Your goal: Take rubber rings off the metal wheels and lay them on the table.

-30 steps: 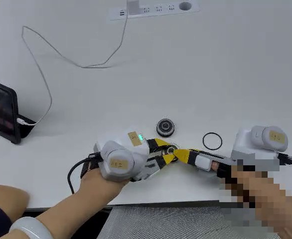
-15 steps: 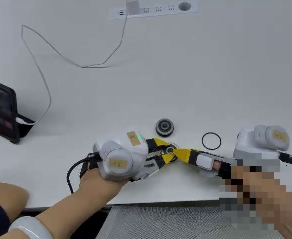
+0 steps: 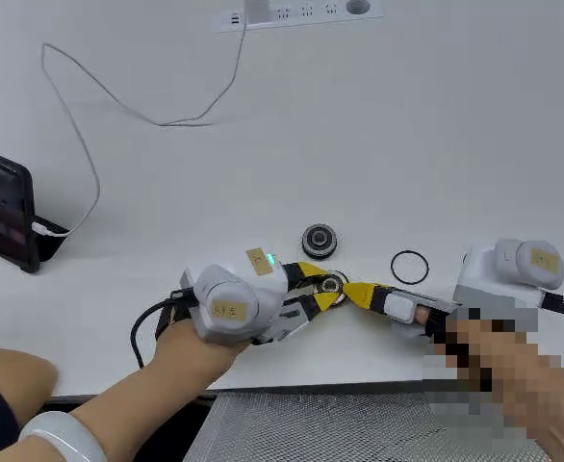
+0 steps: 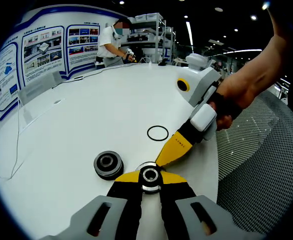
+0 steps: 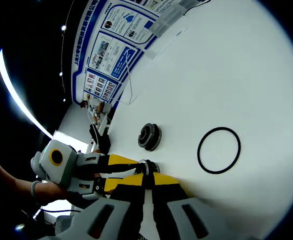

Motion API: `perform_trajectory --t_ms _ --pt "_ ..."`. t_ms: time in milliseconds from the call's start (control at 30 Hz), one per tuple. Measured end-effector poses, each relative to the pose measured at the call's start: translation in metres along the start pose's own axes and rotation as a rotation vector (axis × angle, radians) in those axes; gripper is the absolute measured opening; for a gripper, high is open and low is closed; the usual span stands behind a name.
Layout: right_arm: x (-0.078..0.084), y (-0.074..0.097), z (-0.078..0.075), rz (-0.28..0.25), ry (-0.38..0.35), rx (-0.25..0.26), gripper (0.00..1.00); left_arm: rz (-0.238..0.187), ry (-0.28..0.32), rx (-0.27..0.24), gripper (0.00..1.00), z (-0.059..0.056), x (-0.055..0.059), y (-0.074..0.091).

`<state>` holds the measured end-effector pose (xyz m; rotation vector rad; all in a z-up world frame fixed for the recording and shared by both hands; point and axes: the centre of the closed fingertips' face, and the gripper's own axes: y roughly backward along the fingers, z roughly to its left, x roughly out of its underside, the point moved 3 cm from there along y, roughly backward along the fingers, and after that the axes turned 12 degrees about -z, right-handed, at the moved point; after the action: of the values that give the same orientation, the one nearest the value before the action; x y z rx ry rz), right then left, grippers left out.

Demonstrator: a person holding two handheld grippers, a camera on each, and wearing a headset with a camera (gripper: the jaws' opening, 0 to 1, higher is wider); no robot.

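Note:
My left gripper [image 3: 317,289] is shut on a small metal wheel [image 3: 332,284], holding it just above the table; in the left gripper view the wheel [image 4: 150,177] sits between the yellow jaws. My right gripper [image 3: 345,290] comes in from the right, shut at that wheel's [image 5: 146,167] rim, seemingly pinching its thin rubber ring. A second wheel [image 3: 319,241] with a black ring around it stands free behind them, also seen as wheel [image 4: 108,164] and wheel [image 5: 149,136]. One loose rubber ring [image 3: 409,267] lies flat to the right, also as ring [image 4: 157,133] and ring [image 5: 218,150].
A dark phone [image 3: 1,219] leans on a stand at the left edge, its white cable [image 3: 88,154] looping across the white table [image 3: 436,144] to a power strip [image 3: 292,14] at the far edge. The table's front edge runs just below the hands.
The headset has drifted a little. Both grippers stay together at the held wheel, and the free wheel and loose ring lie where they were.

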<state>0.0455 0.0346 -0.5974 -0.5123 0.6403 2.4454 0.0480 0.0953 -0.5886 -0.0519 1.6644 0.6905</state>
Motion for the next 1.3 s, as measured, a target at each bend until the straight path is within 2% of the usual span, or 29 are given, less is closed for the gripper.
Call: perform_trajectory --t_ms 267,433,567,633,967,1300 --pt "0.000 0.001 0.002 0.002 0.038 0.004 0.05 0.000 0.000 0.001 0.13 0.000 -0.001 0.000" --pt "-0.001 0.001 0.003 0.018 0.116 0.014 0.04 -0.002 0.002 0.000 0.13 -0.001 -0.001 0.000" --pt "-0.002 0.002 0.004 0.021 0.139 0.016 0.02 -0.004 0.004 0.000 0.13 0.000 -0.001 0.000" --pt "-0.001 0.002 0.003 0.023 0.173 0.016 0.01 -0.004 0.004 0.000 0.13 0.000 0.000 0.000" --pt "-0.002 0.001 0.008 0.013 0.149 0.011 0.01 -0.005 0.008 -0.004 0.13 0.000 -0.001 0.000" --pt "-0.001 -0.005 0.017 0.018 0.123 -0.030 0.01 -0.003 0.008 -0.006 0.13 0.000 -0.001 0.000"
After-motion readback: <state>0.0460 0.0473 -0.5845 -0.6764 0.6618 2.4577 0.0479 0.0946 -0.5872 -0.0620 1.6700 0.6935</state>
